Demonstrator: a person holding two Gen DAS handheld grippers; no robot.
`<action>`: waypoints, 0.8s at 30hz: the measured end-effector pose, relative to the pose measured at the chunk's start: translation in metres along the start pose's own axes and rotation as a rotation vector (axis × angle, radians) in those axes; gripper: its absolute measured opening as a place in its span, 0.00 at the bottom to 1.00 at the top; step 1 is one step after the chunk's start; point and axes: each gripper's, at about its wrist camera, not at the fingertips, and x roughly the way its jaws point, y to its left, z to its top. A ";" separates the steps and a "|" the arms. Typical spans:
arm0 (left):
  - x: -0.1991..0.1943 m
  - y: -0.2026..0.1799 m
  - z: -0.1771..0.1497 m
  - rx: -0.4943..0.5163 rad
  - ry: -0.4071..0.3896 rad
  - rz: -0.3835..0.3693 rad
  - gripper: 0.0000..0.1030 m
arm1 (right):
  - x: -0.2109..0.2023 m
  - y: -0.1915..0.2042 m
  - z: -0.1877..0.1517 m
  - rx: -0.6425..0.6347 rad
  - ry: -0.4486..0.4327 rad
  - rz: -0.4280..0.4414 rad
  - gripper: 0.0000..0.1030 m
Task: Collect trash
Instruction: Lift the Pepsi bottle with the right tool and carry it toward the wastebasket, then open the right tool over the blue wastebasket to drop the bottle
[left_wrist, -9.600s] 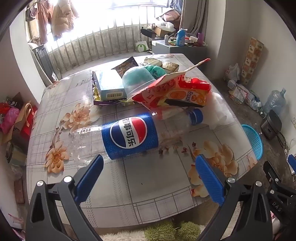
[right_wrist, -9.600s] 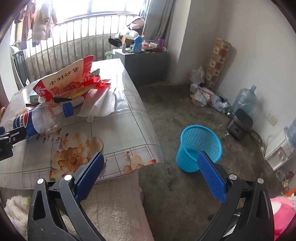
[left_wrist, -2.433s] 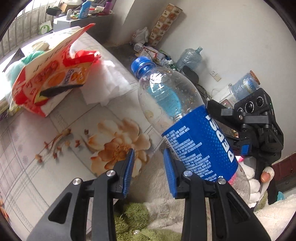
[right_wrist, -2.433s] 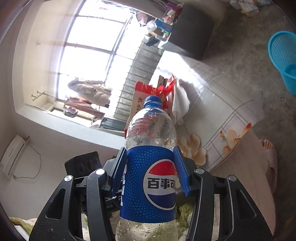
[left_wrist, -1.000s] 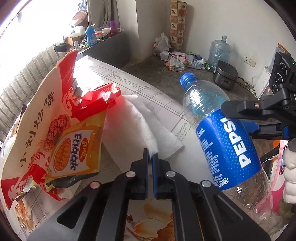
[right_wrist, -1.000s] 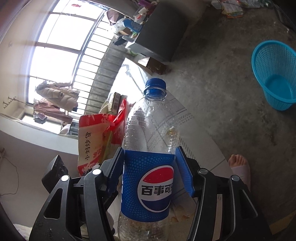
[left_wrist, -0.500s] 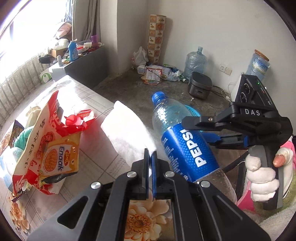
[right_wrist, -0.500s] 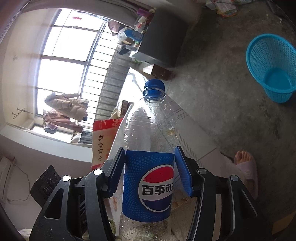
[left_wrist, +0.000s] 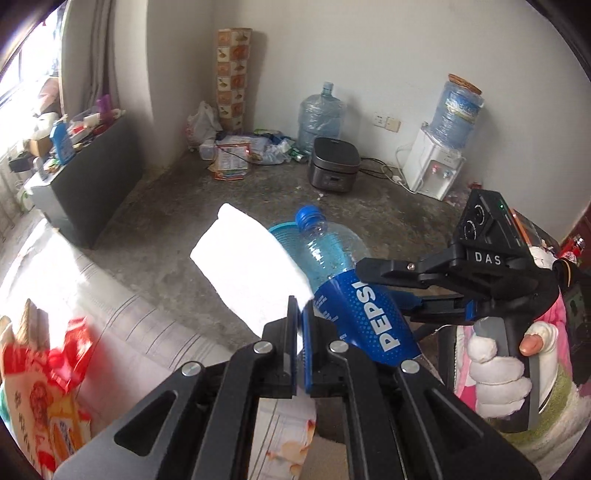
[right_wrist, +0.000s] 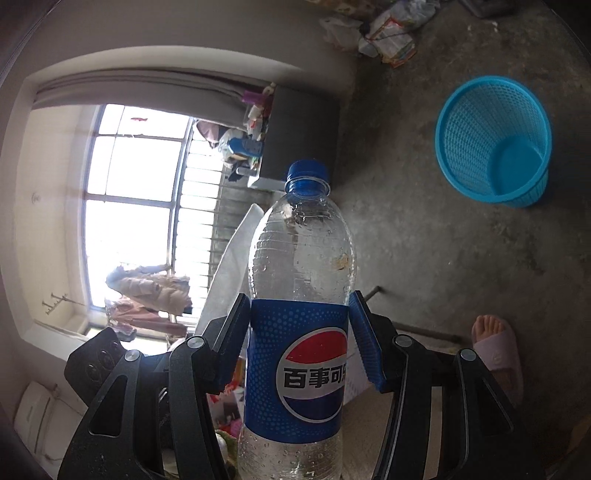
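The left gripper (left_wrist: 300, 314) is pinching a white tissue (left_wrist: 251, 273) above the floor. The right gripper (right_wrist: 300, 332) is clamping a plastic bottle (right_wrist: 301, 325) by its label, the blue basket (right_wrist: 493, 142) standing well apart on the floor.

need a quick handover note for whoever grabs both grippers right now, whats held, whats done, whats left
Left gripper: shut on the white tissue, lifted clear of the table.
Right gripper: shut on the Pepsi bottle at its blue label, cap on, bottle looks empty.
Blue basket: on the floor, nothing in it yet.
Done: both pieces picked up.
Left: drop bottle and tissue into the basket, then go back for the snack bags on the table.
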 end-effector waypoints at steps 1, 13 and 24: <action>0.015 -0.001 0.012 0.009 0.027 -0.027 0.02 | -0.002 -0.009 0.009 0.038 -0.020 0.007 0.50; 0.234 -0.011 0.108 0.125 0.305 -0.025 0.03 | 0.039 -0.170 0.110 0.570 -0.139 0.081 0.51; 0.246 -0.002 0.138 0.032 0.197 -0.026 0.53 | 0.083 -0.265 0.133 0.884 -0.163 0.103 0.64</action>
